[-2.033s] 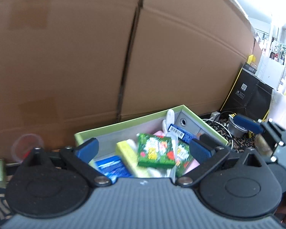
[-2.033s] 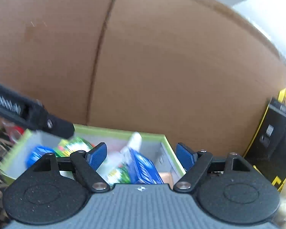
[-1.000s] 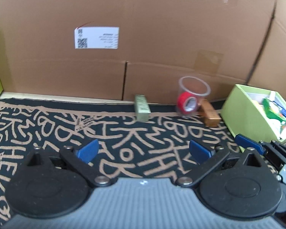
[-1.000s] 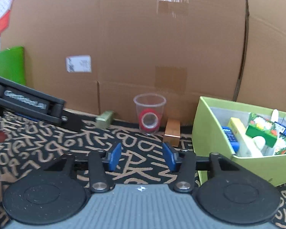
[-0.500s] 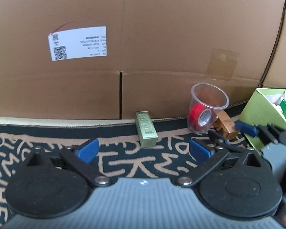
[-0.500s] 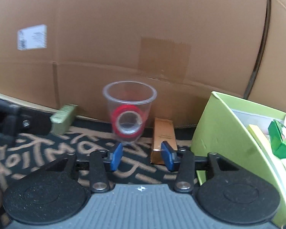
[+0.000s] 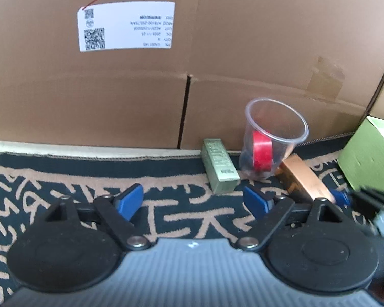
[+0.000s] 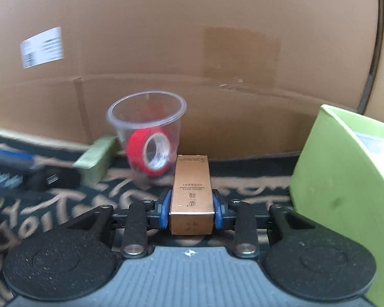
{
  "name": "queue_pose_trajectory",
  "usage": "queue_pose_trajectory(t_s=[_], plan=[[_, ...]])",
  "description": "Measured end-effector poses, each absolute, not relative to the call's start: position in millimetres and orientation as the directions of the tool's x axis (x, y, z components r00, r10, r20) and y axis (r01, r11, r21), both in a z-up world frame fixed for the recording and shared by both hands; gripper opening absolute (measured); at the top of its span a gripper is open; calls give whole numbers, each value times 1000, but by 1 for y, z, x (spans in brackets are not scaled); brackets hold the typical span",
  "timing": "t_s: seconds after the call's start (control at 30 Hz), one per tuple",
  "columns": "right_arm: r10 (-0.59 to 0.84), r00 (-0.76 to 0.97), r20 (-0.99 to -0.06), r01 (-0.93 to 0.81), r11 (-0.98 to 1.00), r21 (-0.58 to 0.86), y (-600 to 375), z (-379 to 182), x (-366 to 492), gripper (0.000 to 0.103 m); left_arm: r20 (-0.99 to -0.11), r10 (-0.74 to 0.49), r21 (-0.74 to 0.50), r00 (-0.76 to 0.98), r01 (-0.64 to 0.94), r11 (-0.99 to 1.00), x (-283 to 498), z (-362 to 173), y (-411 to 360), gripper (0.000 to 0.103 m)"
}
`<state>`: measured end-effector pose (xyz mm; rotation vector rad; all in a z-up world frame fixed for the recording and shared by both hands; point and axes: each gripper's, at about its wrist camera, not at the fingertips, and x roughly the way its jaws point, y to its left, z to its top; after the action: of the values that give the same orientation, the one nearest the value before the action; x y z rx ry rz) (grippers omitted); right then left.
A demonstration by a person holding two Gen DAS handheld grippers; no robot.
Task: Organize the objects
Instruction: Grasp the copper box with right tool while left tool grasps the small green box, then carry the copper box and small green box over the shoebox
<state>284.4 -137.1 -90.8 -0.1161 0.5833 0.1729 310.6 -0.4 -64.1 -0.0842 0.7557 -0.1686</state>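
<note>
**Copper carton clamped in your right fingers; left fingers spread and empty**

- Right gripper (image 8: 191, 211): your blue fingers (image 8: 164, 212) are closed on both long sides of the copper carton (image 8: 192, 194), gripping its near end. The carton lies flat on the patterned rug (image 8: 64, 204), long axis pointing to 12 o'clock.
- Left gripper (image 7: 193, 200): your fingers (image 7: 129, 200) stand wide apart with nothing between them, low over the rug.
- Clear plastic cup (image 8: 147, 128): upright at 11 o'clock from the carton, just beyond its far end. A red tape roll (image 8: 151, 151) stands on edge inside it.
- Pale green carton (image 7: 220, 170): flat on the rug at 12 o'clock from your left gripper, just left of the cup, its far end near the cardboard wall (image 7: 243, 51).
- Green bin (image 8: 340, 179): at 3 o'clock from the copper carton, near but apart from it; contents barely show.
- White label (image 7: 126, 25): stuck on the cardboard wall at 11 o'clock in the left view.
</note>
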Motion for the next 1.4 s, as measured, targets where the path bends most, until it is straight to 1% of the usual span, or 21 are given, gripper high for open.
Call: queue_pose_trajectory(t_s=[0.1,0.13,0.2,0.23,0.3,0.33,0.37,0.53,0.73,0.87,0.9,0.93,0.97,1.0,1.03,1.1,1.13,1.3,1.33,1.37,1.4], plan=[[153,812,-563,-219,974,-51,-136,-89,263,36,-667,-170,-126,726,115,985,318,-63,-4,81],[166,808,-566,-229,973,-41,-136,-88,255,36,-668,-166,-126,725,110,986,322,-63,-6,77],[178,809,-561,-236,971,-31,-140,-85,238,36,-671,-172,-131,721,113,985,330,-64,-12,75],[186,807,-561,-241,970,-25,-142,-84,230,36,-676,-171,-128,716,115,985,334,-65,-16,70],[199,802,-564,-249,969,-11,-143,-85,218,36,-697,-177,-127,695,124,984,344,-71,-21,54],[206,798,-566,-254,967,-6,-144,-87,213,36,-706,-186,-137,683,125,983,346,-73,-22,41],[213,796,-567,-261,965,-3,-147,-86,207,36,-703,-177,-125,689,126,984,343,-72,-23,21],[242,783,-573,-278,960,25,-160,-83,182,36,-713,-211,-96,669,205,974,308,-68,-24,22],[277,773,-570,-287,955,75,-176,-85,142,36,-758,-269,-84,595,319,944,221,-61,-25,22],[278,769,-576,-301,952,57,-184,-86,107,36,-776,-296,-78,556,382,921,171,-58,-29,22],[280,767,-578,-306,950,55,-186,-86,99,36,-780,-292,-70,554,388,919,166,-58,-31,22],[282,764,-580,-308,950,55,-187,-86,92,36,-783,-294,-69,548,394,916,161,-57,-33,25],[282,762,-582,-309,949,56,-189,-87,87,36,-783,-295,-68,547,397,915,159,-57,-35,31],[282,763,-581,-311,949,52,-189,-87,82,36,-783,-290,-64,550,394,917,156,-54,-36,34],[281,765,-579,-314,948,45,-189,-86,79,40,-782,-282,-54,556,390,919,157,-55,-38,37],[277,772,-572,-312,949,38,-189,-85,75,48,-781,-268,-34,565,389,921,158,-52,-43,37],[275,778,-565,-311,950,33,-189,-83,74,50,-781,-264,-28,566,390,920,159,-52,-46,36],[262,790,-554,-296,955,29,-191,-81,73,49,-789,-227,1,571,370,929,159,-60,-56,36],[266,789,-554,-297,954,37,-192,-81,75,49,-786,-219,6,578,361,932,159,-60,-57,37],[271,787,-555,-299,953,42,-192,-82,75,49,-784,-214,10,583,357,934,160,-61,-58,43],[270,785,-557,-297,954,44,-192,-83,76,49,-782,-211,14,586,355,935,162,-62,-59,44]])
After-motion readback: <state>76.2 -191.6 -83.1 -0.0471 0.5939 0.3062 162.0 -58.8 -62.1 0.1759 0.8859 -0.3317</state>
